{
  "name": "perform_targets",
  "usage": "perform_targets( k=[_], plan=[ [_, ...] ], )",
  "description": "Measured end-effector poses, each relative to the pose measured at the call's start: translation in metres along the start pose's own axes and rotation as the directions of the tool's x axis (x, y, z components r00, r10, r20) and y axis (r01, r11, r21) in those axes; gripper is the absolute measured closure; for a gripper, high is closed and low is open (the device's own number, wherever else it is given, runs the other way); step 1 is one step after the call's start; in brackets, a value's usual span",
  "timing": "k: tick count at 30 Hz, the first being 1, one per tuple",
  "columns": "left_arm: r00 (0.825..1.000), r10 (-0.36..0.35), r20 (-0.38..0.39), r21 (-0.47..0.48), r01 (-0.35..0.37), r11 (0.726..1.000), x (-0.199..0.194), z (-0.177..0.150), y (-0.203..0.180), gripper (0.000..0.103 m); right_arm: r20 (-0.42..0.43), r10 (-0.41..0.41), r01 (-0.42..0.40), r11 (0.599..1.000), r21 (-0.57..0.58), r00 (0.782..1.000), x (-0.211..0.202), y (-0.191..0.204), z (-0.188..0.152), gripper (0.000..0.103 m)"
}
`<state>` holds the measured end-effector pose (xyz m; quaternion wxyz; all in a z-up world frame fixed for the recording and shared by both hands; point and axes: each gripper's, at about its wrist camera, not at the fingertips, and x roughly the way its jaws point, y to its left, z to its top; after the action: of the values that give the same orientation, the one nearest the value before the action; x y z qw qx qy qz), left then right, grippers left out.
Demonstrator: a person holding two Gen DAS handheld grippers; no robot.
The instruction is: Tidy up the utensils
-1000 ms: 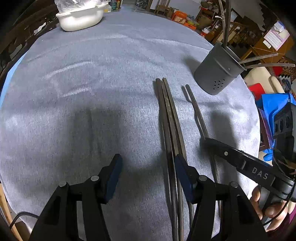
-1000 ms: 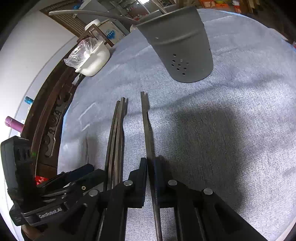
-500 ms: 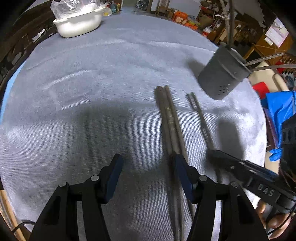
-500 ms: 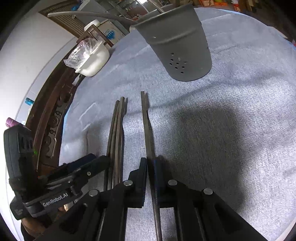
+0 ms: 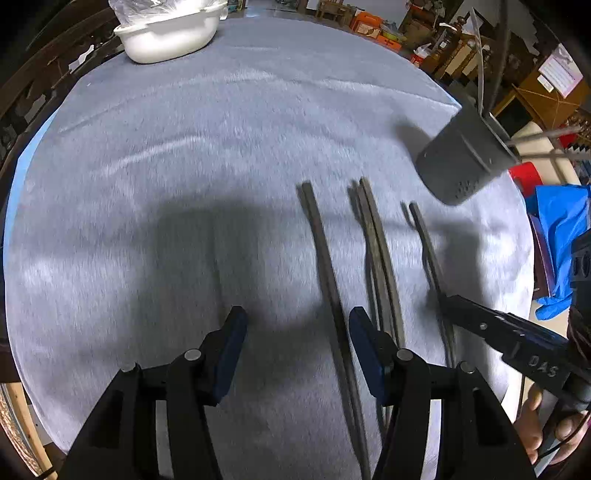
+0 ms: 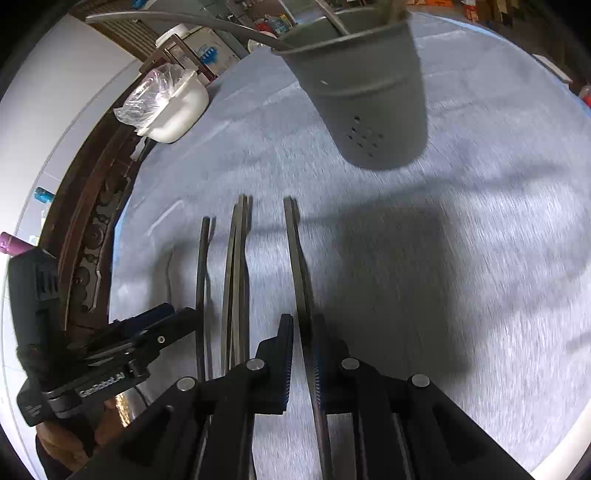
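Several long dark metal utensils lie side by side on the grey tablecloth (image 5: 184,166). My left gripper (image 5: 295,332) is open low over the cloth, and a single utensil (image 5: 325,266) runs between its fingers near the right one. A bundle of utensils (image 5: 376,258) lies just to its right. My right gripper (image 6: 304,332) is shut on the rightmost utensil (image 6: 295,251), which also shows in the left wrist view (image 5: 428,251). The grey perforated utensil holder (image 6: 365,92) stands ahead with several utensils in it.
A white tub (image 5: 166,33) holding a plastic bag sits at the table's far edge. Dark carved wooden furniture (image 6: 92,229) borders the left side. Blue cloth (image 5: 561,236) and clutter lie beyond the table's right edge.
The single utensil has come apart from the bundle and now lies between my left gripper's fingers. Both grippers have moved forward; the right one stays shut on its utensil.
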<state>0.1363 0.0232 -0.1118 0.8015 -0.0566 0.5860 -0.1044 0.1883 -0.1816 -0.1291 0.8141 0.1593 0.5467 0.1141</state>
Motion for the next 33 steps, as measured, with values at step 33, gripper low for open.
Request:
perform_targets(
  k=[33],
  plan=[
    [0.978,0.208,0.020,0.119,-0.209,0.971,0.018,-0.018,-0.042,0.033,-0.036,-0.022,0.024,0.998,0.060,0.999,0.002,-0.014,0.000,0.092]
  ],
)
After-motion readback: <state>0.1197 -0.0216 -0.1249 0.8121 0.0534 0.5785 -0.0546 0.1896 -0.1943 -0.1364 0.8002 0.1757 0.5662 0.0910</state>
